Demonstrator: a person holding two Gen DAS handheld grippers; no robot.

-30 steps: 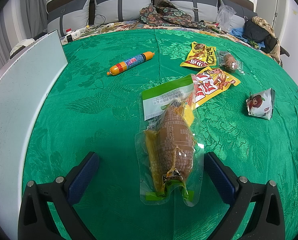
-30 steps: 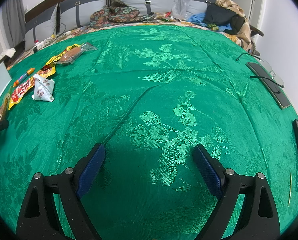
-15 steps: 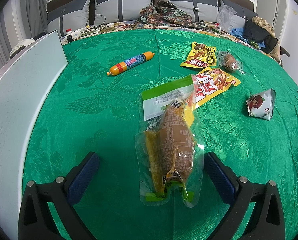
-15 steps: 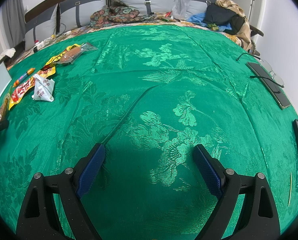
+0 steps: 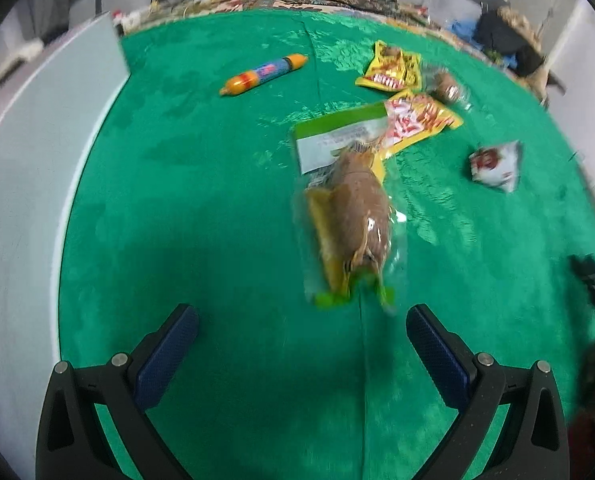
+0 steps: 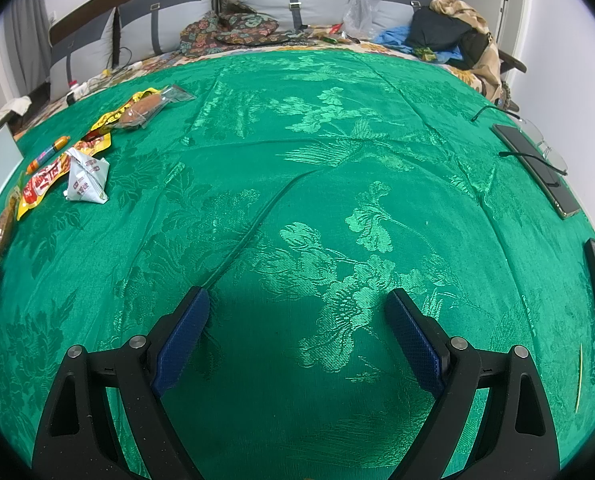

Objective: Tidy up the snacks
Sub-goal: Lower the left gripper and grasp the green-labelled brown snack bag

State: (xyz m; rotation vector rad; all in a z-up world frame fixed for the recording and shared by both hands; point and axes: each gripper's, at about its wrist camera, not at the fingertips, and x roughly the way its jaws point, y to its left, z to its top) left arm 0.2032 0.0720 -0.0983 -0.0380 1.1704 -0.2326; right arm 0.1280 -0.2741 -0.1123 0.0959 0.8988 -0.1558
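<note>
Across the bed's green brocade cover [image 6: 337,184] the snacks lie scattered toward the left side. Seen from the left gripper [image 5: 302,334], whose blue-padded jaws stand wide apart and hold nothing, a clear pouch of brown meat [image 5: 353,220] lies just ahead at about 12 o'clock, clear of both fingers. Its far end touches a green-and-white packet [image 5: 337,138], which overlaps a yellow-and-red packet [image 5: 417,120] at 1 o'clock. Farther off sit another yellow packet [image 5: 393,68] and a small clear-wrapped snack [image 5: 445,88] beside it. An orange sausage stick [image 5: 263,74] lies alone at 11 o'clock, and a white crumpled packet [image 5: 495,162] at 2 o'clock. This view is blurred.

The right gripper [image 6: 297,322] hangs over bare cover, jaws equally wide and empty, the snacks well away at 10 o'clock. Two dark phones [image 6: 537,168] lie at its 2 to 3 o'clock edge.
</note>
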